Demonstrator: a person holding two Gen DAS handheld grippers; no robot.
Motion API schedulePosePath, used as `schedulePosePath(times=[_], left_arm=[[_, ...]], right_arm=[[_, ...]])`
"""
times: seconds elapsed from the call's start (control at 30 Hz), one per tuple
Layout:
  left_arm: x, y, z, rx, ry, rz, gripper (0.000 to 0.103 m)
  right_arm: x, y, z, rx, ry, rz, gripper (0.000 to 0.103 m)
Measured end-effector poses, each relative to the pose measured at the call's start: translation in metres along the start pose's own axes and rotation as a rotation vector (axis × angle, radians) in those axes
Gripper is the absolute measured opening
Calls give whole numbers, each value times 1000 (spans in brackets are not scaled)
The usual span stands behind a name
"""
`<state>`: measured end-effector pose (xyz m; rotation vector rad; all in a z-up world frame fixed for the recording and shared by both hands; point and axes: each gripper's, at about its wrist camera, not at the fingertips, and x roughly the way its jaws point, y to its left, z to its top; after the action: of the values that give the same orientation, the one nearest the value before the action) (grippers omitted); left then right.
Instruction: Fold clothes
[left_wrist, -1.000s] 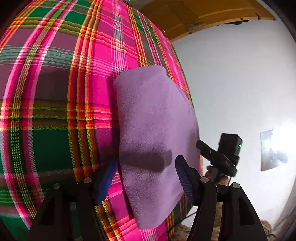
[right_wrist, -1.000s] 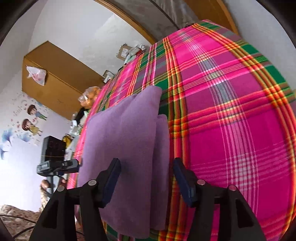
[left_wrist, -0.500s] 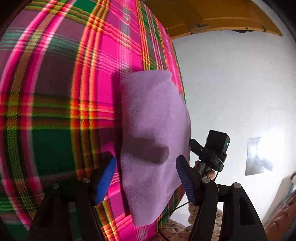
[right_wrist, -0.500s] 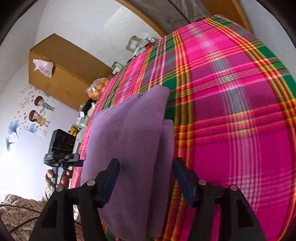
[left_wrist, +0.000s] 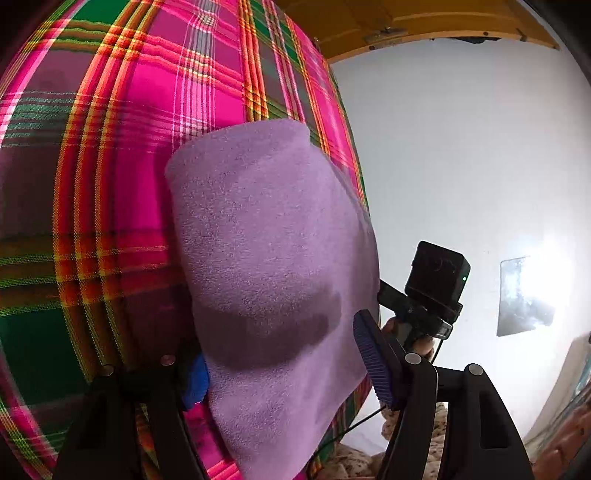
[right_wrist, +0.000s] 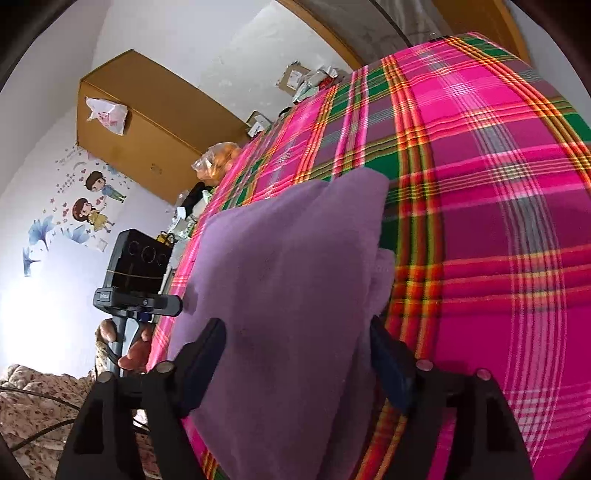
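A folded purple fleece garment lies on a pink, green and orange plaid cloth. My left gripper is open with its jaws wide on either side of the garment's near end; the left blue pad is partly hidden under the garment's edge. In the right wrist view the same garment lies near the plaid cloth's edge. My right gripper is open, its jaws straddling the garment's near end. Each view shows the other gripper beyond the garment, held in a hand.
The other hand-held gripper shows right of the garment, against a white wall. In the right wrist view it is at the left, with a wooden cabinet, wall stickers and clutter along the cloth's far edge.
Both grippers have moved closer to the garment, which now fills more of each view. The jaws stay open.
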<state>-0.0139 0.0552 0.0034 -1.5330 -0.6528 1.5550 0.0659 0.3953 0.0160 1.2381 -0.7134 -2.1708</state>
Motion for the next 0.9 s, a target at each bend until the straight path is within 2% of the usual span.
schedulePosePath(times=[0.03,0.1,0.13,0.27,0.33,0.57,0.63,0.8,0.9], left_arm=[[0,0,-2,3,-4,1,70],[0,-1,-7,8,-14,7,70],[0,-2,-9,10,-19,11,70],[2,-10,-20,25,-45,48,64],[8,-17,-26,58,-58,109,55],[20,-45,-49,228,-131,283,49],[22,-47,-53,242,-147,298,48],[21,-45,-58,215,-168,277,47],[7,-38,-57,228,-181,288,47]], right_arm=[[-1,-1,0,-1,2,-17,63],[-2,-2,-2,-16,0,-60,49],[-2,0,-3,-29,-5,-80,48],[1,8,-5,-68,-20,-148,45],[4,15,-8,-104,-28,-194,44],[7,25,-11,-138,-55,-259,40],[12,31,-12,-150,-63,-281,40],[10,33,-15,-159,-82,-305,39],[9,34,-20,-165,-105,-323,37]])
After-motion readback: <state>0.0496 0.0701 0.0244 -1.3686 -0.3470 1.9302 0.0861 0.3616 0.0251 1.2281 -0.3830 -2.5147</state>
